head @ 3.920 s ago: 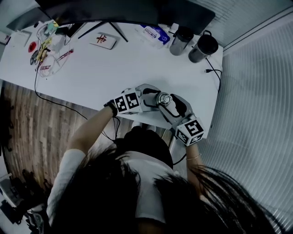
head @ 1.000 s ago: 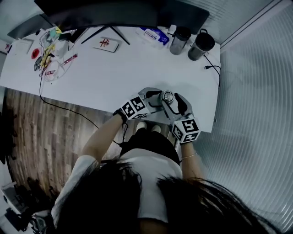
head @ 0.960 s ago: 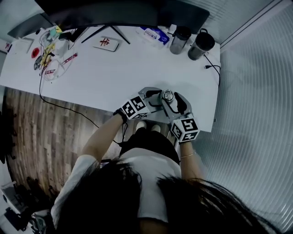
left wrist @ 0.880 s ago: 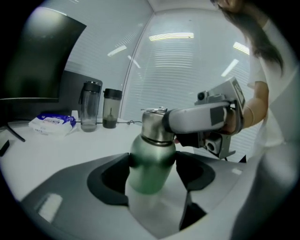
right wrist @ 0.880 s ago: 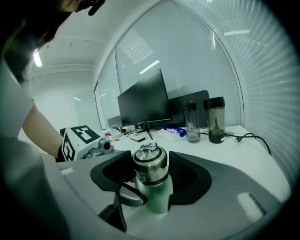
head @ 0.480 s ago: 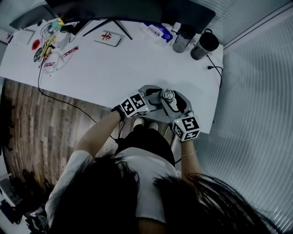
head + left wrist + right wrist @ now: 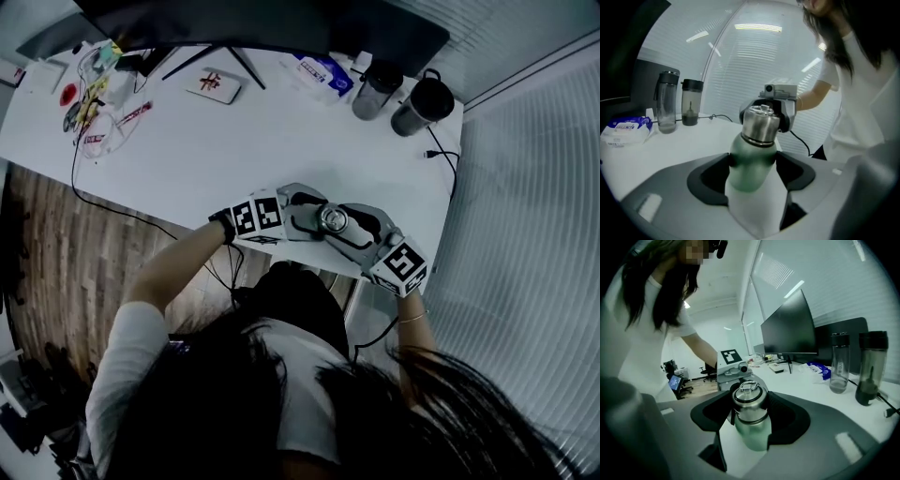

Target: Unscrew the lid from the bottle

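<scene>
A green bottle (image 7: 751, 164) with a steel lid (image 7: 761, 123) stands upright near the table's front edge. My left gripper (image 7: 752, 161) is shut on the green body, its dark pads pressing both sides. My right gripper (image 7: 750, 406) comes from the opposite side and is shut on the steel lid (image 7: 749, 401), above the green body (image 7: 753, 436). From the head view I see the lid (image 7: 333, 220) from above, with the left gripper (image 7: 309, 217) on its left and the right gripper (image 7: 352, 228) on its right. The lid sits on the bottle's neck.
Two dark tumblers (image 7: 375, 89) (image 7: 419, 101) stand at the table's far right corner, with a blue-white packet (image 7: 322, 68) beside them. A monitor stand (image 7: 211, 56) and a cable clutter (image 7: 94, 103) lie at the back. The white table (image 7: 234, 141) ends just behind the bottle.
My right gripper has swung round the lid, its marker cube moving right and lower. The left gripper still holds the bottle; both sit slightly closer to the front edge.
</scene>
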